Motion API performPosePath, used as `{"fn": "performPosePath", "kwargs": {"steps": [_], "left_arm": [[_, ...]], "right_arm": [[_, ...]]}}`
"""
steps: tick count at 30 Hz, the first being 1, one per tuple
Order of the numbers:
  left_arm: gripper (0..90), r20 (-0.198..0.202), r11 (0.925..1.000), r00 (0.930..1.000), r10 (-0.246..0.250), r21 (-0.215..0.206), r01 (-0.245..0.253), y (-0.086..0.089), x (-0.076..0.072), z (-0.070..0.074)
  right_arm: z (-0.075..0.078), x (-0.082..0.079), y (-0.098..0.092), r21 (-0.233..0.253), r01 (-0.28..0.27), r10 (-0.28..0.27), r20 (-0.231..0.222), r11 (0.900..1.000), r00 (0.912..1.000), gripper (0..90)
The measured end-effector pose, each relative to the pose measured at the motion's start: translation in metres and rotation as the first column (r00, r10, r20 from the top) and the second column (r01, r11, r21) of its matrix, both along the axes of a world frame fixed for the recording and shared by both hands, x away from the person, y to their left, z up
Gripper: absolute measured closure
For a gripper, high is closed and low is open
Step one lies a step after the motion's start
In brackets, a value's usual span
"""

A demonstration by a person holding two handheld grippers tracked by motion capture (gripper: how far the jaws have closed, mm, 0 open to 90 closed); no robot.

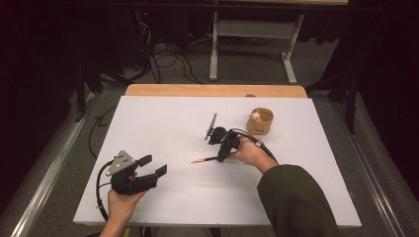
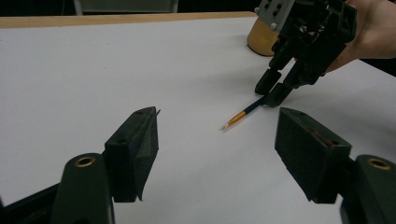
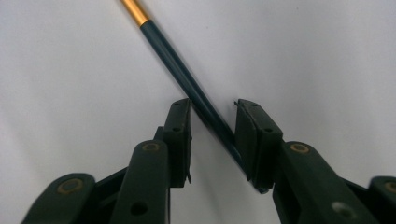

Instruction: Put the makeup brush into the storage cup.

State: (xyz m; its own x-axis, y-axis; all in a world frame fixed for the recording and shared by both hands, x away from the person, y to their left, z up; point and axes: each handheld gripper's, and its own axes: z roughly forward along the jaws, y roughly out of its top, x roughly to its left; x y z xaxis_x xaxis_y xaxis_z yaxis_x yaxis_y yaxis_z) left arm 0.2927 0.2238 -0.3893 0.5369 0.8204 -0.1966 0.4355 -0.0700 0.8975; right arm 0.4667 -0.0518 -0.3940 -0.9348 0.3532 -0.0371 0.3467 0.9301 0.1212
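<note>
A thin brush [image 1: 203, 160] with a dark blue handle, gold ferrule and pale tip lies on the white table [image 1: 163, 118] near its middle. My right gripper [image 1: 221, 157] points down at the handle end, tips at the table. In the right gripper view its jaws [image 3: 212, 106] stand narrowly apart, one on each side of the handle [image 3: 177, 60], which crosses the gap at a slant. My left gripper [image 1: 156, 165] rests at the front left, open wide and holding nothing. The left gripper view looks between its jaws [image 2: 217, 114] at the brush [image 2: 243, 114] and the right gripper [image 2: 272, 94].
A tan cup [image 1: 260, 122] with a small pale thing inside stands just beyond the right hand, also at the top of the left gripper view [image 2: 261, 39]. A wooden strip [image 1: 212, 90] edges the far side. Cables and a metal stand are on the floor behind.
</note>
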Motion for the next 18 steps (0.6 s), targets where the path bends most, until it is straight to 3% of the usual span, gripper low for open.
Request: {"fn": "performPosePath", "kwargs": {"steps": [4, 18], "left_arm": [[30.8, 0.001, 1.0, 1.0, 0.0, 0.001, 0.0, -0.0002, 0.0, 0.0], [30.8, 0.001, 1.0, 1.0, -0.001, 0.006, 0.001, -0.0004, 0.0002, -0.0001]], "right_arm": [[0.0004, 0.0002, -0.0011, 0.0, 0.01, -0.01, -0.013, 1.0, 0.9999, 71.7], [0.0001, 0.0017, 0.002, 0.017, 0.028, -0.028, -0.021, 0.999, 0.9994, 68.8]]}}
